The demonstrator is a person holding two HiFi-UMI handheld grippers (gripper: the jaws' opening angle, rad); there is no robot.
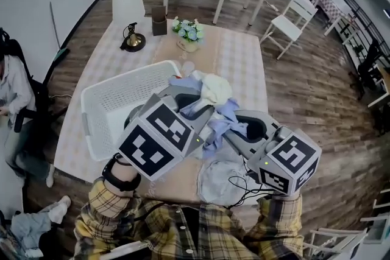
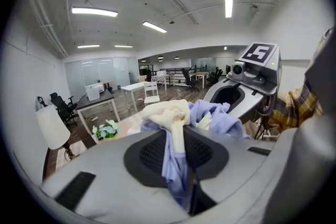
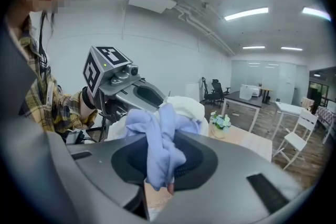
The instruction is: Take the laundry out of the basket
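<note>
A bundle of laundry, a light blue garment [image 1: 214, 123] with a cream cloth [image 1: 216, 89] on top, hangs between both grippers above the table, just right of the white laundry basket [image 1: 106, 100]. My left gripper [image 1: 190, 105] is shut on the blue fabric [image 2: 176, 157], and the cream cloth [image 2: 167, 113] bunches beyond its jaws. My right gripper [image 1: 234, 131] is shut on another fold of the blue garment [image 3: 160, 149]. The two grippers face each other closely: the right one [image 2: 247, 86] shows in the left gripper view, the left one [image 3: 126, 86] in the right gripper view.
A pale grey garment [image 1: 222, 179] with a black cable over it lies at the table's near edge. A flower pot [image 1: 189, 32], a small lamp [image 1: 132, 39] and a brown box [image 1: 159, 22] stand at the far end. A person [image 1: 12, 94] sits at the left.
</note>
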